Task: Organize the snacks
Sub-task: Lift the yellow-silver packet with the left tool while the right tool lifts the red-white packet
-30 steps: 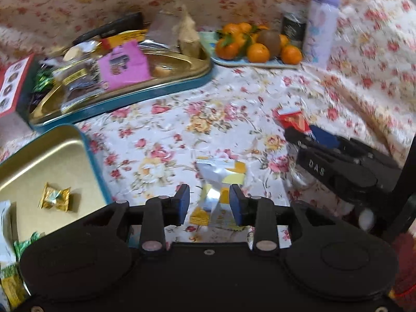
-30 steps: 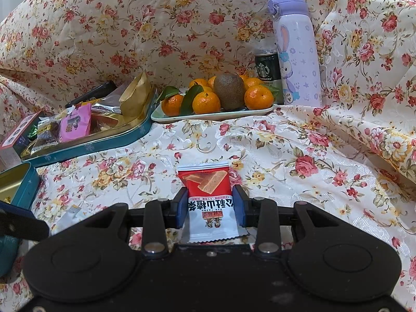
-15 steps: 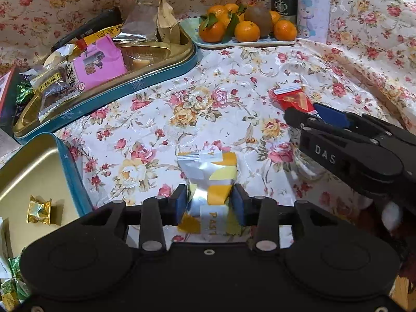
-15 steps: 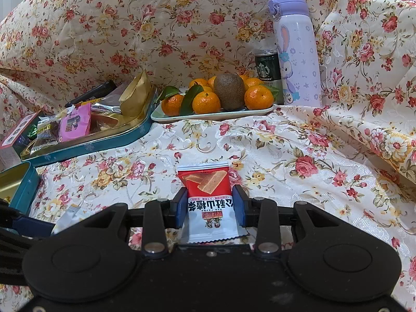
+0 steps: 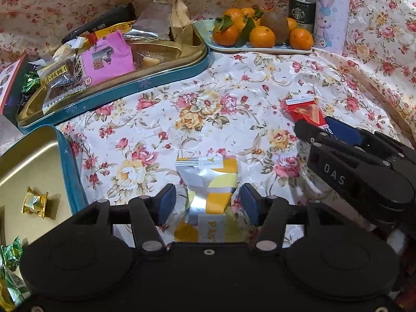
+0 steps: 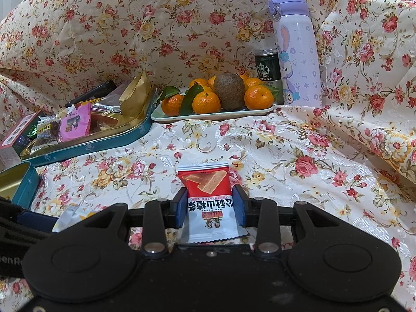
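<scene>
Silver-yellow packet (image 5: pixel 208 189) lengthwise between just-widened left hand-held gripper (image 5: pixel 208 202); right hand-held gripper (image 6: pixel 210 205) clamps red-white packet (image 6: pixel 208 195) lengthwise.

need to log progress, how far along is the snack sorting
Done: packets fill the far tin; a gold candy lies in the near tin. In hand: right tool grips the red packet. Left: the yellow packet, between the left tool's just-opened pads.

The silver-and-yellow packet (image 5: pixel 208 195) runs under the left wrist camera's black housing, its lower end hidden. The purple bottle (image 5: pixel 331 13) loses its cap to the top edge (left view only).
</scene>
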Demonstrator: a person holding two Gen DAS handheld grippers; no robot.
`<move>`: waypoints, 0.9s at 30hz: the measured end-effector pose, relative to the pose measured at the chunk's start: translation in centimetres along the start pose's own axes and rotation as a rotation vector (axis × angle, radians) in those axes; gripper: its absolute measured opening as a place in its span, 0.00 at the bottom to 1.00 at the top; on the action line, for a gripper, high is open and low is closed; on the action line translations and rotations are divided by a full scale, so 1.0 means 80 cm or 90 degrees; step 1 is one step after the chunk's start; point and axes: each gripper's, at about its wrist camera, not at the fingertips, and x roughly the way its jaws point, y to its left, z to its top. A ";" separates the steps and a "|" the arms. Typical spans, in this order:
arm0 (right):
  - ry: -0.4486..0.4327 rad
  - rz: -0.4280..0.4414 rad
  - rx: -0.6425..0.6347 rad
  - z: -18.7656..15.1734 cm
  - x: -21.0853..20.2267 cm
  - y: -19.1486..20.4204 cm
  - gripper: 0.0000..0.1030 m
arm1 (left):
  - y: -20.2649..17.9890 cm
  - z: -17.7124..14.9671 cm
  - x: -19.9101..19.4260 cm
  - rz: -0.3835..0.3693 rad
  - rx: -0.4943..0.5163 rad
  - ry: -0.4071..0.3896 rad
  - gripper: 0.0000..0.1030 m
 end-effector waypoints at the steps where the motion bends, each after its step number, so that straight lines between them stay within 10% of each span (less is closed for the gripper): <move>1: 0.000 0.000 0.000 0.000 0.000 0.000 0.36 | -0.001 -0.001 0.000 0.001 -0.001 -0.002 0.58; 11: 0.001 -0.003 -0.009 0.002 0.002 0.001 0.36 | -0.001 -0.009 -0.003 0.006 -0.019 -0.021 0.58; 17: 0.009 0.000 -0.055 0.002 0.005 0.013 0.55 | -0.001 -0.010 -0.003 0.008 -0.022 -0.022 0.58; 24: 0.010 -0.003 -0.058 0.002 0.005 0.015 0.54 | -0.001 -0.010 -0.003 0.010 -0.024 -0.023 0.58; 27: 0.005 -0.025 -0.051 0.002 0.003 0.013 0.37 | -0.001 -0.009 -0.003 0.010 -0.025 -0.021 0.58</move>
